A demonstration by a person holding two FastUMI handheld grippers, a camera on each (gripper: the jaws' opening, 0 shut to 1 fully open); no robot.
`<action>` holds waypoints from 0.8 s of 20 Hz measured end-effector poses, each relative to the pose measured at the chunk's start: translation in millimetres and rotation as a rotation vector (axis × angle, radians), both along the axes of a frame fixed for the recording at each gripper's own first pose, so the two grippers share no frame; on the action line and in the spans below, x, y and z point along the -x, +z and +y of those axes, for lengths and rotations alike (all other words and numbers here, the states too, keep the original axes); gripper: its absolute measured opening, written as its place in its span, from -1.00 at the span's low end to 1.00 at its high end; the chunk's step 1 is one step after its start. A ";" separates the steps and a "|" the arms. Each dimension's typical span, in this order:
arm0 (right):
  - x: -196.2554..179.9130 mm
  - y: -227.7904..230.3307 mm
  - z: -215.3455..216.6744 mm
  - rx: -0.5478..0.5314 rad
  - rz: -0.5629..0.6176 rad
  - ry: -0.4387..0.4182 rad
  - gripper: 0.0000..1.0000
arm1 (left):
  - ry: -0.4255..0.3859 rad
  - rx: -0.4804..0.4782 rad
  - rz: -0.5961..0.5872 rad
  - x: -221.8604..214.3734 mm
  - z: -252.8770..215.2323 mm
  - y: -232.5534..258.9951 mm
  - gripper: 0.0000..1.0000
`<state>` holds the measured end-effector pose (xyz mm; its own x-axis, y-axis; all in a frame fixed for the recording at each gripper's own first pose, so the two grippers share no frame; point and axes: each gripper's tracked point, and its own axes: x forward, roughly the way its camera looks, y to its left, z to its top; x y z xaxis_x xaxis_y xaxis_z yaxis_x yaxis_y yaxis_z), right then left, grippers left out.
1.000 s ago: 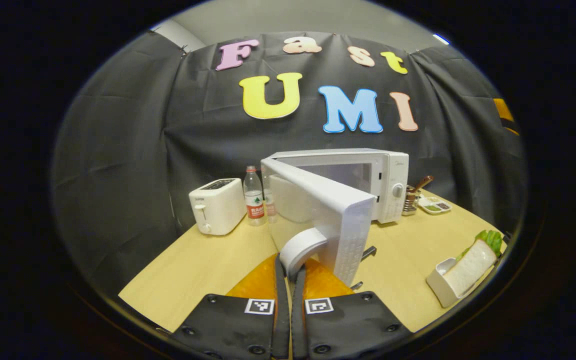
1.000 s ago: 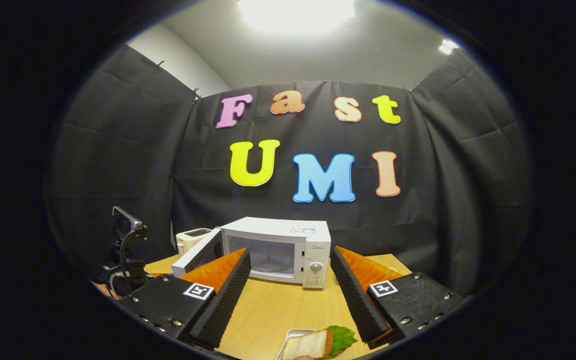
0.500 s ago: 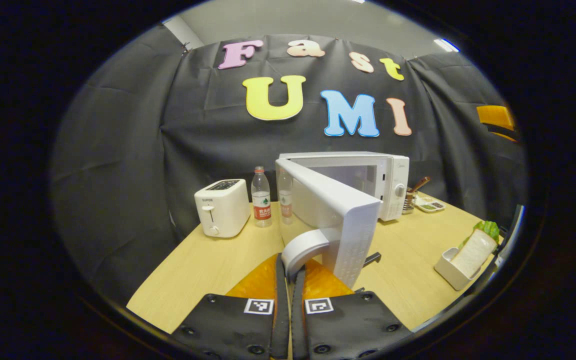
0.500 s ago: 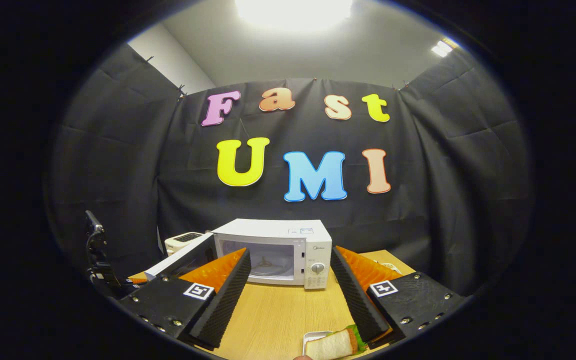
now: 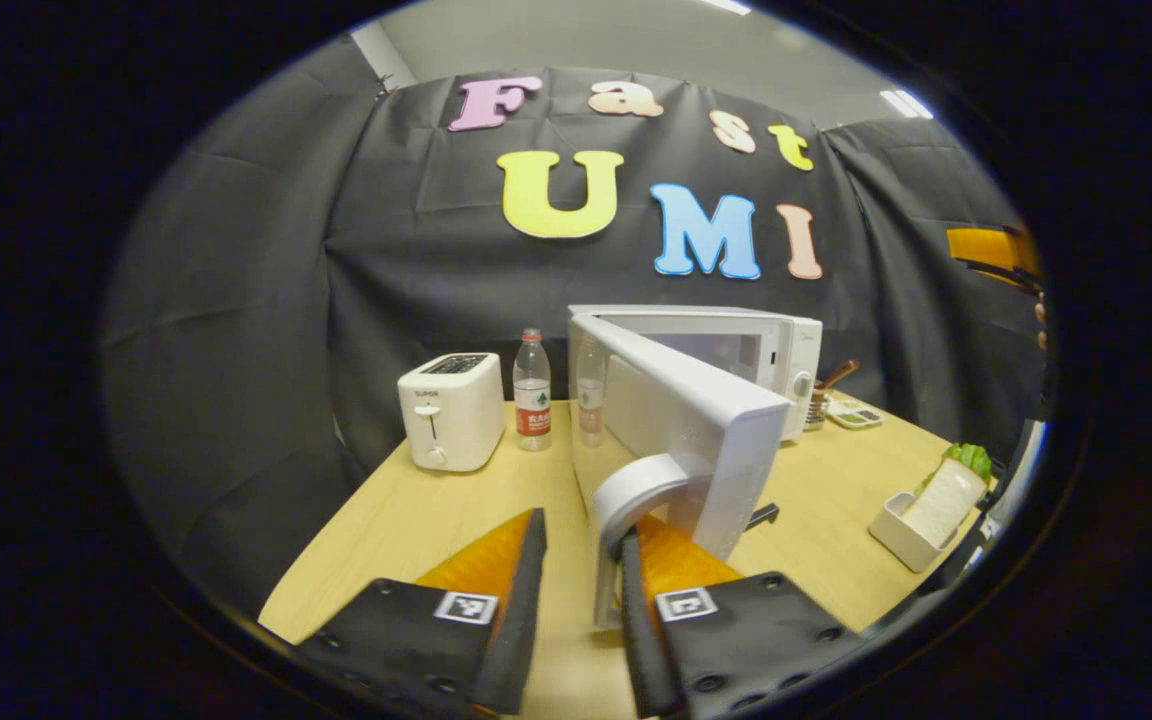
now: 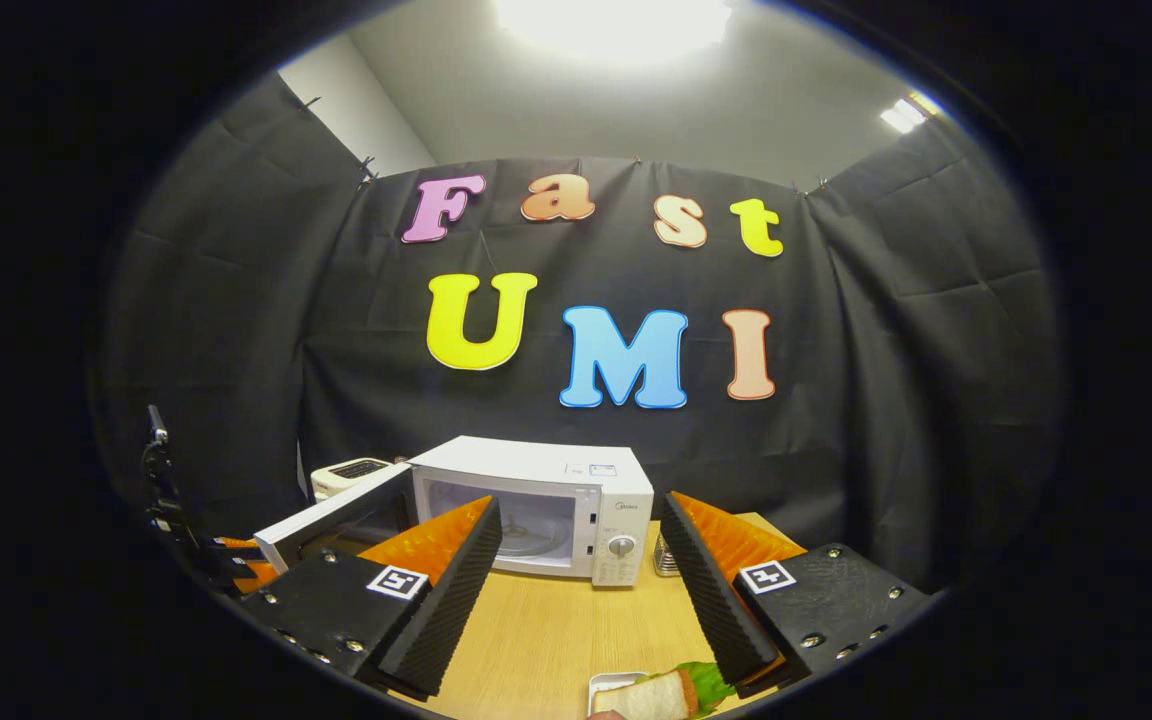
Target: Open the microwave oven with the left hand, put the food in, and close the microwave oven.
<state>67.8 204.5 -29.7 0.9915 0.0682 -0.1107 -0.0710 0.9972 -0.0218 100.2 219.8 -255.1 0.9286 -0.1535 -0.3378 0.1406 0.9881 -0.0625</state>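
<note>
The white microwave stands at the back of the table with its door swung wide toward me. My left gripper is open. The door's curved white handle still lies between the fingers, close against the right finger and apart from the left one. A sandwich with lettuce leans in a small white tray at the table's right edge. In the right gripper view my right gripper hangs open above that sandwich, facing the microwave and its open door.
Left of the microwave stand a white toaster and a water bottle. A utensil holder and a small dish sit to the microwave's right. The wooden table ends just below my left gripper.
My left gripper was shut on the door handle and has now opened around it. The door has swung a little wider. The right gripper has stayed open above the sandwich.
</note>
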 end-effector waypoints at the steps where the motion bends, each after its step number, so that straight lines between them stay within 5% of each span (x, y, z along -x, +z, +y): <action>1: -2.3 -1.7 -4.6 0.004 0.001 0.003 0.94 | 0.017 -0.010 -0.002 3.3 1.6 1.5 0.19; 3: -7.4 -5.1 -12.5 0.002 0.010 0.022 0.94 | 0.034 -0.026 -0.026 12.1 -3.6 10.4 0.98; 16: -32.3 -91.5 -92.0 -0.072 0.305 0.183 0.95 | 0.254 -0.055 -0.221 36.5 -37.7 152.0 0.87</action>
<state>100.1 112.5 -121.2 0.8843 0.2601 -0.3879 -0.2411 0.9656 0.0979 63.7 182.1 -103.1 0.9866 0.1050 -0.1251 -0.1062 0.9943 -0.0033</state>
